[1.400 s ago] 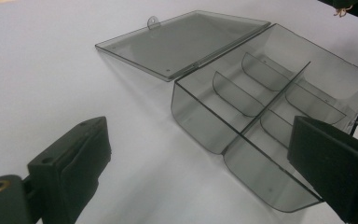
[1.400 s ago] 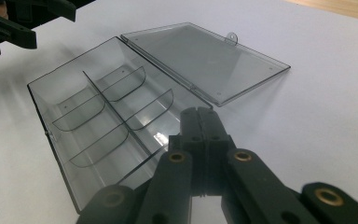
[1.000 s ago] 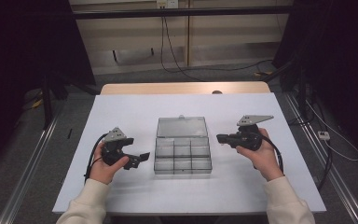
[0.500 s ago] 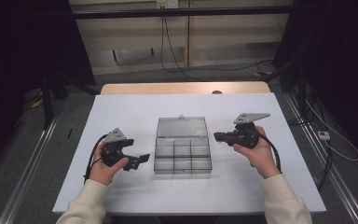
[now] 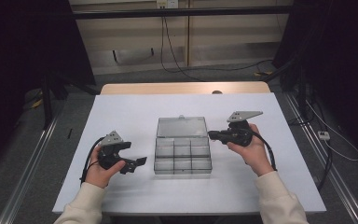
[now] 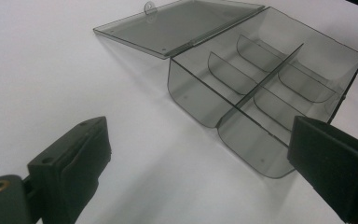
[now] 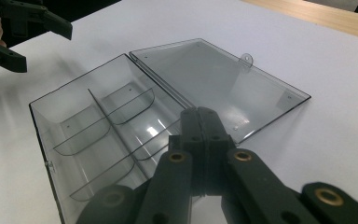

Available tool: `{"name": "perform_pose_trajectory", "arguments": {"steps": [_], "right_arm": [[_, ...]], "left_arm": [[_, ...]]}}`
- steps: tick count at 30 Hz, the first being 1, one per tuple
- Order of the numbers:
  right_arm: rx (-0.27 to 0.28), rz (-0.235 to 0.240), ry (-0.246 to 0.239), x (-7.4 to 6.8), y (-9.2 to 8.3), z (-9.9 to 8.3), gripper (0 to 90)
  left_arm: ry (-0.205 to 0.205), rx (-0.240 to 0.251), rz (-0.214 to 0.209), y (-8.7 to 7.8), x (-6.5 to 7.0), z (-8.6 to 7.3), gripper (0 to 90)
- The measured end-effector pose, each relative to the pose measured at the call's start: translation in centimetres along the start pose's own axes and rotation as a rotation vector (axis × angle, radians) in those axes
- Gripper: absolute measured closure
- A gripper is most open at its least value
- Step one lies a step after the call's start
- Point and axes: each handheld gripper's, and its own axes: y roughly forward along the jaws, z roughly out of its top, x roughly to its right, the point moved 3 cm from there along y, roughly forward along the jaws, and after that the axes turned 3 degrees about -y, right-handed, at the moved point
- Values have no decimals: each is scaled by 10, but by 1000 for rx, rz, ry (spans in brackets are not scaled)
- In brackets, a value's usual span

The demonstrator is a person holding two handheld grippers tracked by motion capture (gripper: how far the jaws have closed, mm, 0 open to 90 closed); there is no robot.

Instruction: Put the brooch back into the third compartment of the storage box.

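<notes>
Transparent grey plastic forms the compartment box [image 5: 183, 150], which sits at the centre of the white tabletop [image 5: 121, 112] between the two grippers. Its lid [image 5: 182, 126] is swung fully back and lies flat on the tabletop on the far side of the tray. Every compartment visible in both gripper views is empty.

The left gripper [image 5: 137, 163] rests just beside the box's left wall, fingers [image 6: 70, 158] spread wide apart with nothing between them. The right gripper [image 5: 213, 134] hovers at the box's right edge, near the hinge line; its fingers [image 7: 204, 140] are pressed fully together and grasp nothing.

Judged status: the opening stage appears complete, since the lid is already folded open. No loose parts are visible on the tabletop, so whether filling or closing comes next cannot be determined. If closing is intended, the lid remains to be lifted and folded over the tray.
</notes>
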Motion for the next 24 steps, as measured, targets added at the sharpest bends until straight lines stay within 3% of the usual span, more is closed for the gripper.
{"name": "perform_pose_trajectory", "arguments": {"steps": [24], "right_arm": [[-14, 24, -13, -9, 25, 4, 900]], "left_arm": [[3, -15, 3, 0, -2, -4, 59]]}}
